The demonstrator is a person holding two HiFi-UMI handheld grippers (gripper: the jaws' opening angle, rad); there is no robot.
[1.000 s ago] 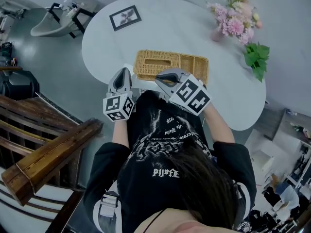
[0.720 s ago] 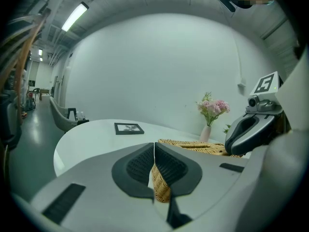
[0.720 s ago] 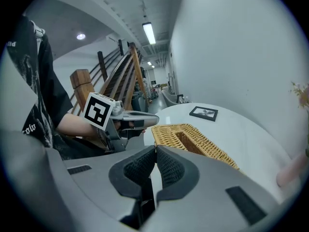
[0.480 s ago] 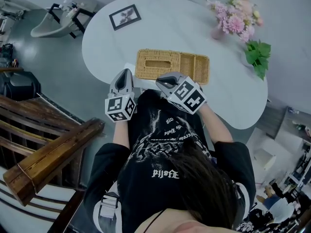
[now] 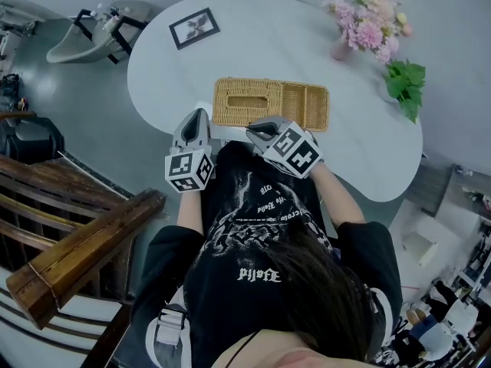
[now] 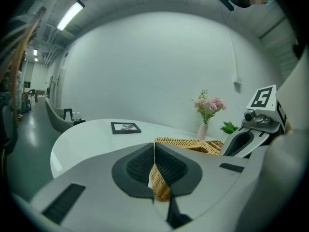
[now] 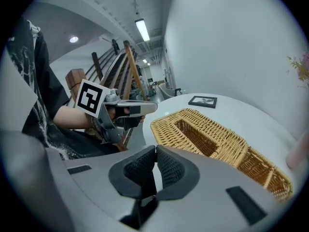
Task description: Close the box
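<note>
A woven wicker box [image 5: 270, 104] lies on the white table [image 5: 253, 48] near its front edge. Its left part has a flat top with a rectangular slot, and its right part shows open compartments. My left gripper [image 5: 197, 115] hovers just short of the box's front left corner, jaws shut with nothing between them. My right gripper [image 5: 258, 128] hangs over the box's front edge near the middle, jaws also shut and empty. The left gripper view shows the box [image 6: 193, 144] just past the closed fingertips [image 6: 153, 147]. The right gripper view shows the box [image 7: 212, 135] to the right of the closed jaws [image 7: 155, 151].
A framed picture [image 5: 197, 27] lies at the table's far left. A vase of pink flowers [image 5: 368, 23] and a green plant [image 5: 404, 87] stand at the far right. A wooden stair railing [image 5: 77, 245] runs at my left, and a grey chair [image 5: 88, 33] stands beyond the table.
My right gripper has drifted slightly left and back toward my body. The left gripper and the box have hardly moved.
</note>
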